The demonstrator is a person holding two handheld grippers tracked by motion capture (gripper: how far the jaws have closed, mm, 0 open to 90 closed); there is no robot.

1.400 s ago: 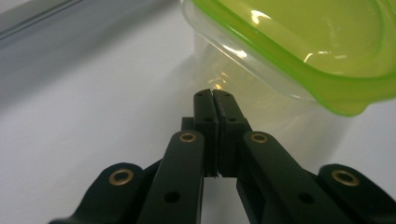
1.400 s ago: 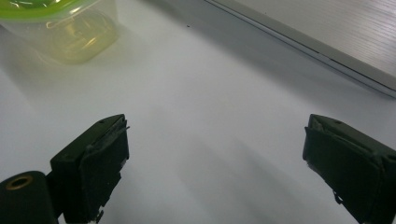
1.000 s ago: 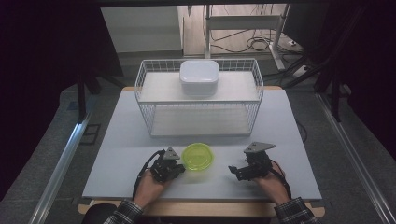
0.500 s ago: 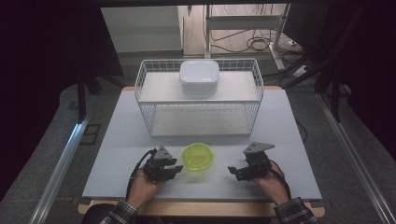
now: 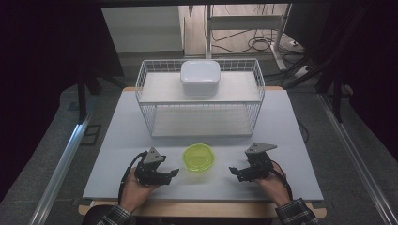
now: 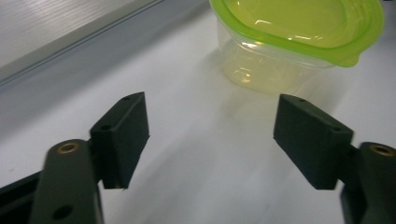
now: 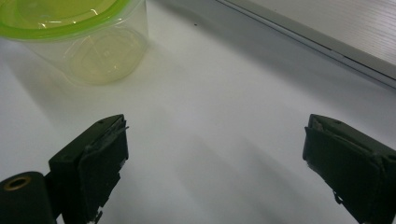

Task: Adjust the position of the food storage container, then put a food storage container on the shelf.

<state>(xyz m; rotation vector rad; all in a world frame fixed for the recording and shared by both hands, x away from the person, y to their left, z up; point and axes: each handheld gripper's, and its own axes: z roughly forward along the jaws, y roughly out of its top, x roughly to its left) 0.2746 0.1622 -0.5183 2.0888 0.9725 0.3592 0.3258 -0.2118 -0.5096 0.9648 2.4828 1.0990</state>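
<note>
Backing off to the left, the left gripper (image 5: 172, 173) has just spread its jaws, empty, leaving the green-lidded container (image 5: 199, 158) on the table (image 5: 300, 140) between it and the right gripper (image 5: 233, 171), also spread; release looks done

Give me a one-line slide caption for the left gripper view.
Open left gripper, jaws just opened with nothing between them, facing a green-lidded clear container on the white table.
</note>
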